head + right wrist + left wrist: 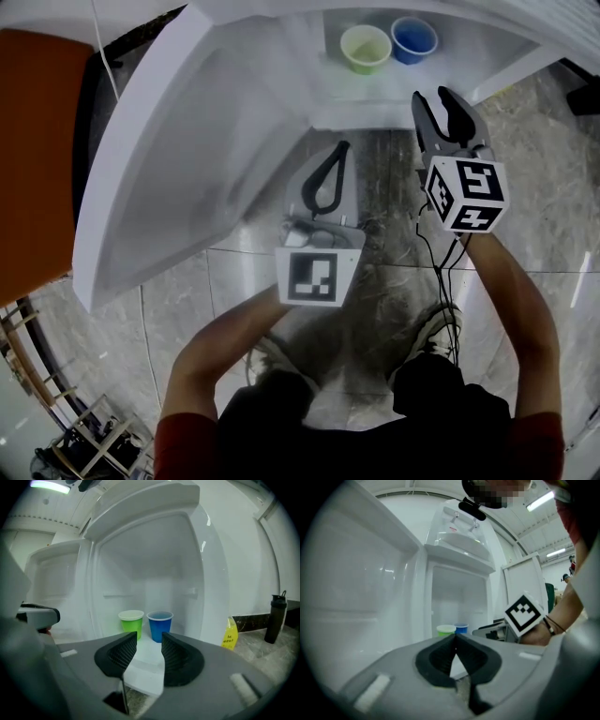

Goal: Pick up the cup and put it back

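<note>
— Spotted the cups?
— Found the small green plastic cup (131, 623) and the small blue plastic cup (160, 624) upright, mouths up, just beside each other on the white shelf (146, 660) inside the open white cabinet (154, 559). Likely set clear of the side walls to leave room for a grip from the front.
— And the right tongs (149, 638)?
— Held about level with the cups and aimed roughly between the two. Spread partway, seemingly wide enough for one cup. Gripped nothing, touched nothing, clear of both cups.
— Lifted either cup?
— Neither, judging by both bases flat on the shelf. Could not tell the intended one.
— The left tongs (455, 638)?
— Held lower and further from the cabinet, tips pressed together on nothing. Probably parked out of the way, leaving the pick to the right hand.
</note>
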